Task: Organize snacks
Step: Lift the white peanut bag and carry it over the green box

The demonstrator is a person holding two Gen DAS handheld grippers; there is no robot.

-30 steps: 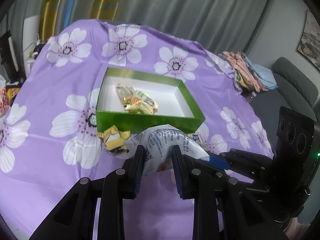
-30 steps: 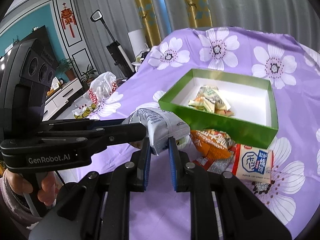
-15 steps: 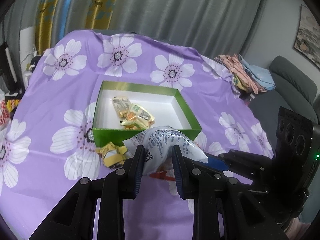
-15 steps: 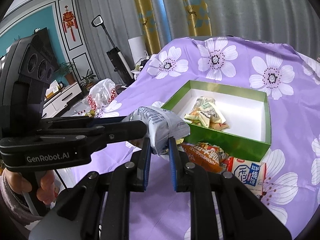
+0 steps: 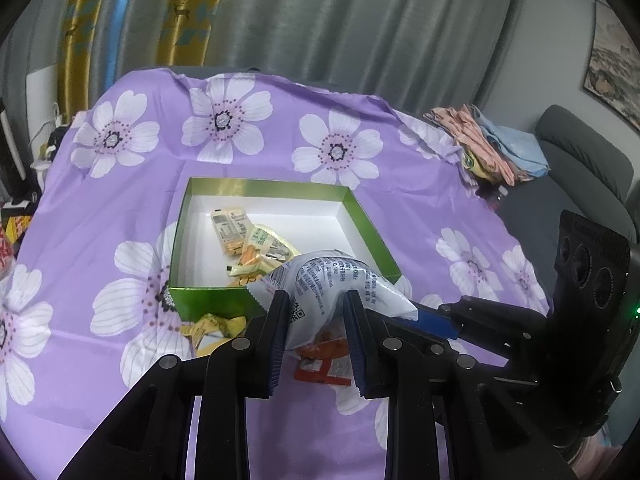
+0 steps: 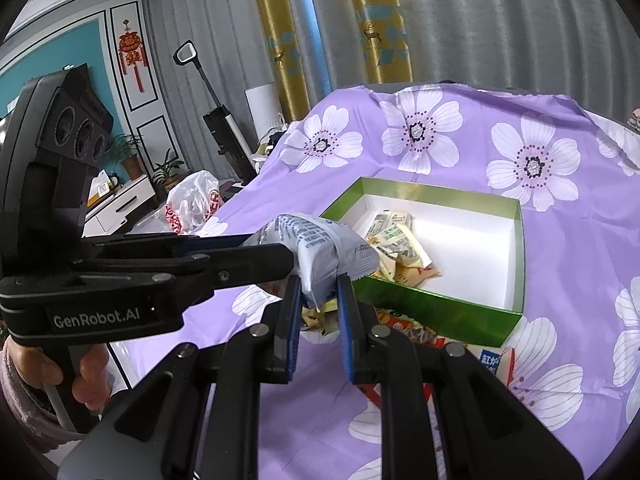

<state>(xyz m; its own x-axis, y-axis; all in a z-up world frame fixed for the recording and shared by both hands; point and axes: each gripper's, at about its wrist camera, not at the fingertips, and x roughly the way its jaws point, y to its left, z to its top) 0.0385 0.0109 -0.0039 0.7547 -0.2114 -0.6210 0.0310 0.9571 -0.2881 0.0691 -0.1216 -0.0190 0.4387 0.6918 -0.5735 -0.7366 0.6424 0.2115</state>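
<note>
Above the green box [image 5: 280,300], both hand-held grippers [image 5: 316,312] [image 6: 318,300] tilt down, clamping one white packet [image 5: 340,280].

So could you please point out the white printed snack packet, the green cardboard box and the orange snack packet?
White printed snack packet [image 5: 340,280], left wrist view, its printed face.
Green cardboard box [image 6: 436,312], right wrist view, near wall.
Orange snack packet [image 5: 328,350], left wrist view, visible middle.
</note>
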